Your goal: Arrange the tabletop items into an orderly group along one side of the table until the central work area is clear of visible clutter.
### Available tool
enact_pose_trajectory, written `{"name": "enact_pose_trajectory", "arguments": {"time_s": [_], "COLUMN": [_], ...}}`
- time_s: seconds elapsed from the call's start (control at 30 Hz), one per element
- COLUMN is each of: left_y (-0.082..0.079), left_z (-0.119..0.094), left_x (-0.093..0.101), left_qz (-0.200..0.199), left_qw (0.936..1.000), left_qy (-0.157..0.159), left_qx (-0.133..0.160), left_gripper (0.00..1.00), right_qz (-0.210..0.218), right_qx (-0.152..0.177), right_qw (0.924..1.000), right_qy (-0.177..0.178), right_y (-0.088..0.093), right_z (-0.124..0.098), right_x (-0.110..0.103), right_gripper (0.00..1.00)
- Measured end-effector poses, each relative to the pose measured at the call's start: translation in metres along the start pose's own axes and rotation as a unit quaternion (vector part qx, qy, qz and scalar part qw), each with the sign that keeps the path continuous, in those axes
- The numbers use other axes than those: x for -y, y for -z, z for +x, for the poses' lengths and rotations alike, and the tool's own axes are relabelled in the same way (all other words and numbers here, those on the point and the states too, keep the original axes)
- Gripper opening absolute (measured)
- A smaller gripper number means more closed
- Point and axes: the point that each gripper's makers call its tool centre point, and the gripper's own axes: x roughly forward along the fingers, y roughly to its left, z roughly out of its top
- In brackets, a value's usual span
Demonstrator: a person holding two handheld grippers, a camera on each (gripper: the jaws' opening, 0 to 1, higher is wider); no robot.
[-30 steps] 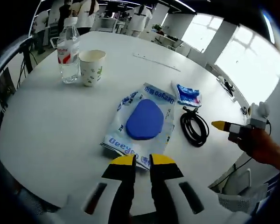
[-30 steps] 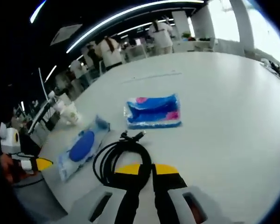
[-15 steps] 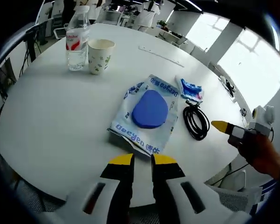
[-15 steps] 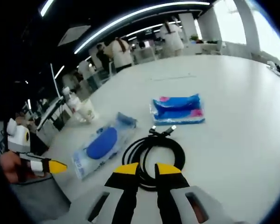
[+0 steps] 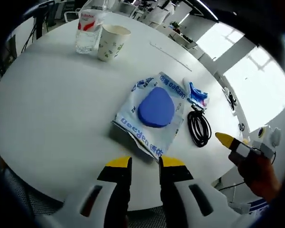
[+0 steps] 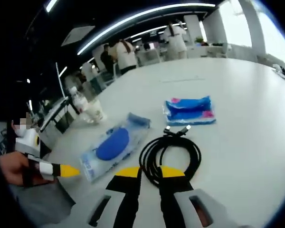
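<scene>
Right gripper view: my right claw (image 6: 149, 172), jaws slightly spread and empty, hovers just before the coiled black cable (image 6: 171, 154) mid-desk (image 6: 242, 104), beside the blue pouch (image 6: 115, 145); I judge grasping the cable comes next, needing a short descent.

office, probably | long white tables (image 6: 237, 71) | strip lights (image 6: 133, 16)
</scene>
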Motion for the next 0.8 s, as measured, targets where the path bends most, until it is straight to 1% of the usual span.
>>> {"name": "enact_pose_trajectory", "arguments": {"time_s": [0.23, 0.47, 0.63, 0.8], "left_y": [0.000, 0.002, 0.005, 0.009], "left_z": [0.005, 0.013, 0.017, 0.018], "left_x": [0.004, 0.009, 0.013, 0.015], "left_qz": [-0.013, -0.019, -0.022, -0.015], "left_qw": [0.9999, 0.9997, 0.9995, 0.9995], "left_qy": [0.010, 0.016, 0.020, 0.024], "left_qx": [0.000, -0.003, -0.007, -0.012], "left_gripper": [0.20, 0.20, 0.20, 0.19], "right_qz": [0.000, -0.002, 0.006, 0.004], "right_qx": [0.003, 0.004, 0.009, 0.019], "right_qw": [1.0000, 0.9998, 0.9995, 0.9994], "right_qy": [0.010, 0.020, 0.030, 0.030], "right_y": [0.002, 0.004, 0.007, 0.003], "right_z": [-0.011, -0.021, -0.031, -0.039], "right_x": [0.002, 0.011, 0.016, 0.011], "right_gripper": [0.12, 0.12, 0.12, 0.12]}}
